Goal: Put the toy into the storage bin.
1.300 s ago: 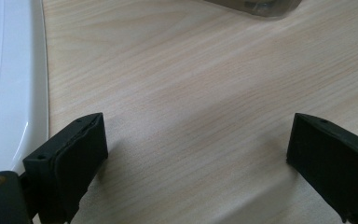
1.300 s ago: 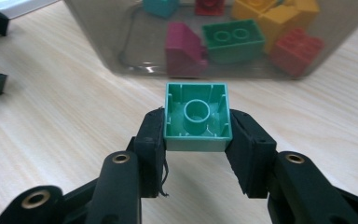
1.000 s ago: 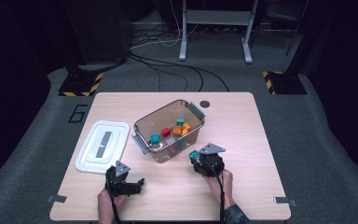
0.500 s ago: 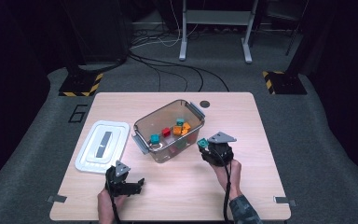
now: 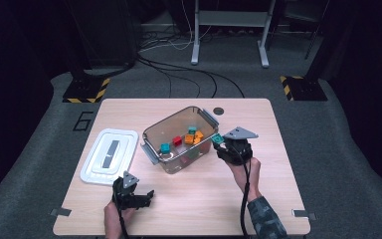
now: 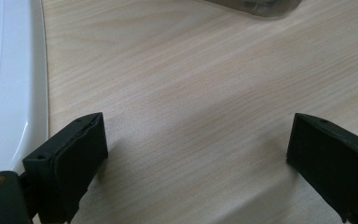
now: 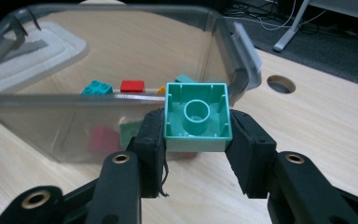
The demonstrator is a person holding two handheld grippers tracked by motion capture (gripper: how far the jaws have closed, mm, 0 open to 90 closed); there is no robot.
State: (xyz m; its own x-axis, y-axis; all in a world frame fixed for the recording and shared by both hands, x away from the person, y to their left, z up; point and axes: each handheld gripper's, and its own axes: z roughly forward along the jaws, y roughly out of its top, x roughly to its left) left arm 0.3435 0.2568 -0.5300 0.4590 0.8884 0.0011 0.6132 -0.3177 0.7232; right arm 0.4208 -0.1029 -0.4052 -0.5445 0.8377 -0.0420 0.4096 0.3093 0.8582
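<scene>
My right gripper (image 7: 196,131) is shut on a teal toy brick (image 7: 196,112), its hollow underside facing the camera. In the high view the right gripper (image 5: 221,142) holds that teal brick (image 5: 217,139) just outside the right wall of a clear plastic bin (image 5: 155,134). Inside the bin lie several bricks, among them a red brick (image 5: 177,141), an orange brick (image 5: 189,139) and a teal one (image 5: 165,148). My left gripper (image 5: 142,198) rests low over the table near the front edge, open, with bare wood between its jaws (image 6: 196,154).
The bin's white lid (image 5: 110,155) lies flat on the table left of the bin, and its edge (image 6: 4,84) runs beside the left gripper. A round cable hole (image 5: 219,111) sits at the table's far edge. Cables and stand legs lie on the floor beyond.
My right gripper has risen with the teal brick and moved right and toward the bin's right side. The left gripper has stayed where it was.
</scene>
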